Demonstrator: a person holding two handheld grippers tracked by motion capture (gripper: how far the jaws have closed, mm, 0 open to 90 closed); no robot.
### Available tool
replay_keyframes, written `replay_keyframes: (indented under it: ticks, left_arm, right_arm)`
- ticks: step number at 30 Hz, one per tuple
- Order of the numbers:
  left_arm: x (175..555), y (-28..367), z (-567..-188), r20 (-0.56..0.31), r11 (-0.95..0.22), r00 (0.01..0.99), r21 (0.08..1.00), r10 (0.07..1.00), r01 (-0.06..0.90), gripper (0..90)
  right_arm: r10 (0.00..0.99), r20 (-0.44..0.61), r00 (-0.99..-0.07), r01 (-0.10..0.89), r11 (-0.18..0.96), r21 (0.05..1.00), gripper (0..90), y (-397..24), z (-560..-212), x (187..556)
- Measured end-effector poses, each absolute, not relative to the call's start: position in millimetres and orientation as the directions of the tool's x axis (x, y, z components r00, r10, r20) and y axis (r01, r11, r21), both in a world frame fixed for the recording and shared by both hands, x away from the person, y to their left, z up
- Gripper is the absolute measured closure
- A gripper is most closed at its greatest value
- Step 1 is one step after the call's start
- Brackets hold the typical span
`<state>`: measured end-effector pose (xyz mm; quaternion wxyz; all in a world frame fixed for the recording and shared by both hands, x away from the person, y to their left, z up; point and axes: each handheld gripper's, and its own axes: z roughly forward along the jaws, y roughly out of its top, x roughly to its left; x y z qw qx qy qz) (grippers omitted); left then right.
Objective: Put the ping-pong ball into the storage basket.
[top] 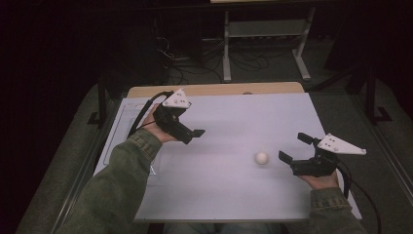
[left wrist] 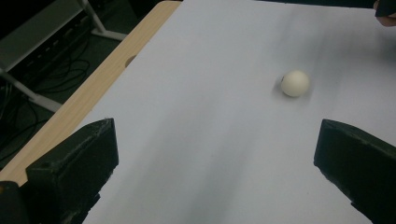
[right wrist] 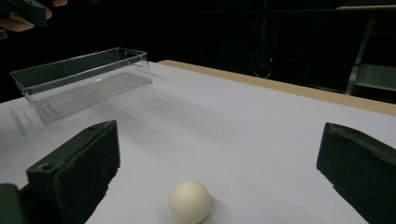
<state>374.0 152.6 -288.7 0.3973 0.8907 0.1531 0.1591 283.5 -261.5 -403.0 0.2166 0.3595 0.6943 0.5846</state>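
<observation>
A small white ball (top: 261,157) lies on the white tabletop (top: 234,117), right of centre. My right gripper (top: 294,147) is open just to its right, and its jaws point left at the ball. In the right gripper view the ball (right wrist: 189,201) sits low between the wide-spread jaws of the right gripper (right wrist: 219,144), touching neither. My left gripper (top: 194,127) hovers at the table's left, also open. In the left gripper view the ball (left wrist: 295,83) lies well ahead of the left gripper (left wrist: 215,172), toward the right jaw's side.
A clear plastic tray (top: 113,141) stands empty along the table's left edge, and in the right gripper view the tray (right wrist: 70,65) is far left. A wooden strip (top: 219,89) borders the far edge. A metal stand (top: 265,29) and cables sit on the dark floor beyond.
</observation>
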Motion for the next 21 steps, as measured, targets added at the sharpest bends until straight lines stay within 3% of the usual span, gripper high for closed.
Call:
replay_keyframes:
  ticks: [21]
  left_arm:
    - [381.4,125.0,-293.5,0.161,-0.672,0.923,0.73,0.349,0.126,0.0]
  right_arm:
    - [0.75,0.125,-0.65,0.25,0.055,0.967,0.0,-262.1,-403.5,282.8]
